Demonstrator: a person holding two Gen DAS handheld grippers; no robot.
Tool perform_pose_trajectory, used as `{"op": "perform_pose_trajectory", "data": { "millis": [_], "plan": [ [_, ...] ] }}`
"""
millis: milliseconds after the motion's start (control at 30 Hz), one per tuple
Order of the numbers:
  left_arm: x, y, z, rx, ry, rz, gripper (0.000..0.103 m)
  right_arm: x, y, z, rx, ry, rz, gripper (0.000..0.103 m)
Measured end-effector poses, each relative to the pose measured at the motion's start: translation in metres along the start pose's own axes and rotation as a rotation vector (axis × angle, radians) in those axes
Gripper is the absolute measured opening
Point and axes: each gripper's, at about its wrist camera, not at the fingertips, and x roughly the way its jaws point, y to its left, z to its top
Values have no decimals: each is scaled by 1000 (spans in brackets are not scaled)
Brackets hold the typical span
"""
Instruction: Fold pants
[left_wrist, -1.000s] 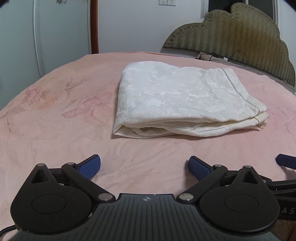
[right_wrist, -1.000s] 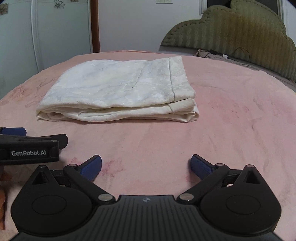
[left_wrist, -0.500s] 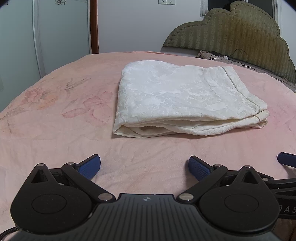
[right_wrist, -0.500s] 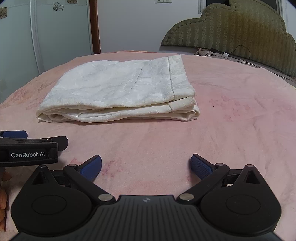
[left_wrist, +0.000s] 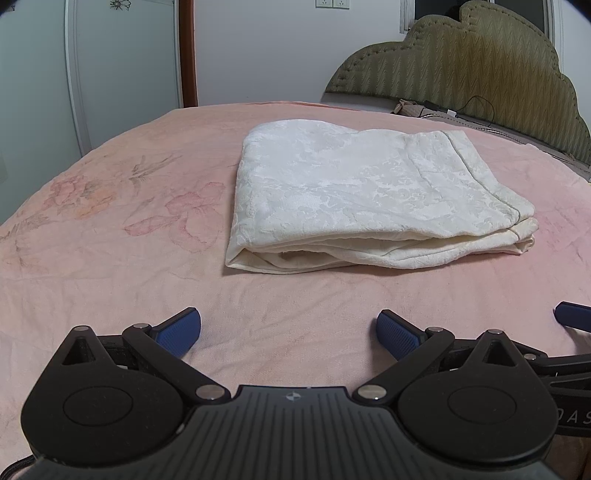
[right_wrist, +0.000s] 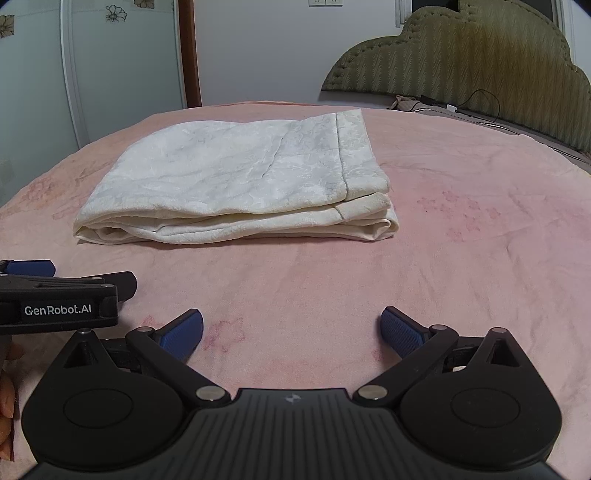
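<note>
The cream-white pants (left_wrist: 369, 192) lie folded into a flat layered rectangle on the pink bedspread (left_wrist: 110, 258); they also show in the right wrist view (right_wrist: 240, 181). My left gripper (left_wrist: 289, 328) is open and empty, low over the bedspread, a short way in front of the pants' near edge. My right gripper (right_wrist: 291, 328) is open and empty, also in front of the pants. The left gripper's side (right_wrist: 59, 306) shows at the left of the right wrist view; a blue fingertip of the right gripper (left_wrist: 572, 319) shows at the right of the left wrist view.
An olive padded headboard (left_wrist: 480, 74) stands at the back right, with a cable and small items (right_wrist: 443, 107) at its foot. A white wardrobe door (left_wrist: 122, 55) and a wooden post (left_wrist: 187, 51) stand behind the bed.
Both grippers have drifted slightly back and up from the pants. The pants have not moved. Both stay open.
</note>
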Motion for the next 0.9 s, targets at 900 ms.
{"op": "perform_pose_trajectory", "data": {
  "millis": [900],
  "plan": [
    [-5,3,-3,-8,2,19,103,3,0,6,-82,-16,13,103]
  ]
}}
